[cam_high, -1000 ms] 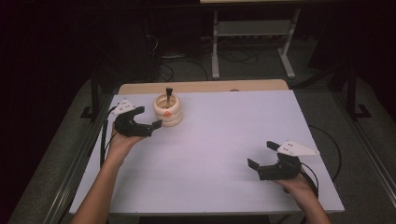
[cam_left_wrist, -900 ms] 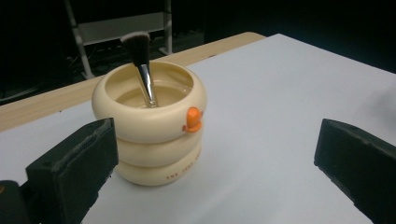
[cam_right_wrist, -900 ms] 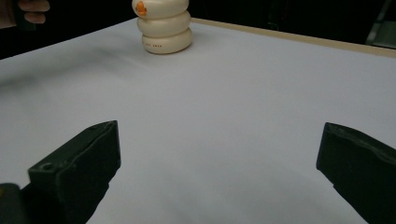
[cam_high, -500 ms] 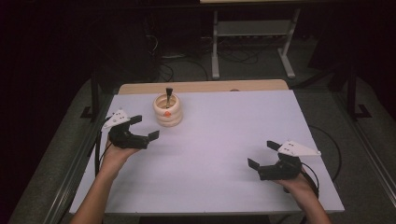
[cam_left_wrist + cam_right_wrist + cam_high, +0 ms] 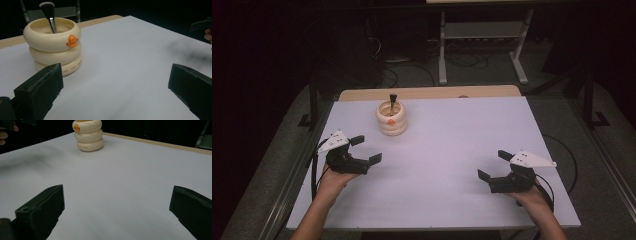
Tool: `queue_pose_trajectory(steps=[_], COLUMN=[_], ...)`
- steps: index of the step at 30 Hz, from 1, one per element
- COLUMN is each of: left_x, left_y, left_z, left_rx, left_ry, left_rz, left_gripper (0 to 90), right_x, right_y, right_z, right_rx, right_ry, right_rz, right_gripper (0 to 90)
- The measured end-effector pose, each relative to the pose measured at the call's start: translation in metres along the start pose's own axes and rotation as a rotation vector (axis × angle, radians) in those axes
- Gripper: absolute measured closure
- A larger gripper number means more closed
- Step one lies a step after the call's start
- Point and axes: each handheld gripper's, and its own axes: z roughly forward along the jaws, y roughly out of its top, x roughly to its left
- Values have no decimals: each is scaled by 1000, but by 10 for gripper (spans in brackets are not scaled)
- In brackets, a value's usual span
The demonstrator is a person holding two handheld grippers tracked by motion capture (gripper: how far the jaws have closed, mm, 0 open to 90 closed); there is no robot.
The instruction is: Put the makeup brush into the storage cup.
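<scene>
So I've got the white table (image 5: 447,150) in front of me, basically bare apart from one cream holder (image 5: 392,119) sitting toward the far left, made of three stacked rings with a little orange duck beak on the top one. It looks like glazed ceramic or hard plastic to me, so I'm guessing stiff, smooth and a bit slippery, and probably chippy if it tips. I wouldn't grab it by the wall; the bulges would let the pads slide.

My left gripper (image 5: 366,150) sits just in front of the holder, jaws spread wide, holding nothing. The right gripper (image 5: 494,165) is well apart at the near right, also wide open and empty.

The smallest bit is the brush (image 5: 50,17) standing tilted inside the holder, dark bristles up, shiny metal ferrule below. It should be light, with soft bristles and a slick ferrule. I'd pinch it on the ferrule just under the bristles and lift straight up.
</scene>
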Motion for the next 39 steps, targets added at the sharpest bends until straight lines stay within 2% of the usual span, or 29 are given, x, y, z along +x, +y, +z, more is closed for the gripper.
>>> queue_pose_trajectory(steps=[4,13,14,16,20,22,23,34,39], left_x=[-5,-13,-15,-15,-18,-18,-18,-21,-20], left_y=[-5,-17,-19,-21,-26,-28,-30,-47,-48], left_z=[-4,-11,-11,-12,-15,-16,-17,-18,-16], left_rx=[-10,-6,-16,-10,-23,-22,-14,4,14], left_ry=[-14,-23,-26,-23,-32,-34,-34,-45,-49], left_rz=[-14,-9,-18,-7,-20,-12,-3,-20,-16], left_gripper=[0,0,0,0,0,0,0,0,0], right_x=[0,0,0,0,0,0,0,0,-1], right_y=[0,0,0,0,0,0,0,0,0], right_z=[0,0,0,0,0,-1,-1,0,-1], right_rx=[-1,-5,-5,-5,-4,-5,-4,-4,-5], right_ry=[-1,-2,-2,-3,-5,-3,-4,-6,-4], right_rz=[0,-6,-8,-7,-6,-6,-6,-9,-11], right_gripper=[0,0,0,0,0,0,0,0,0])
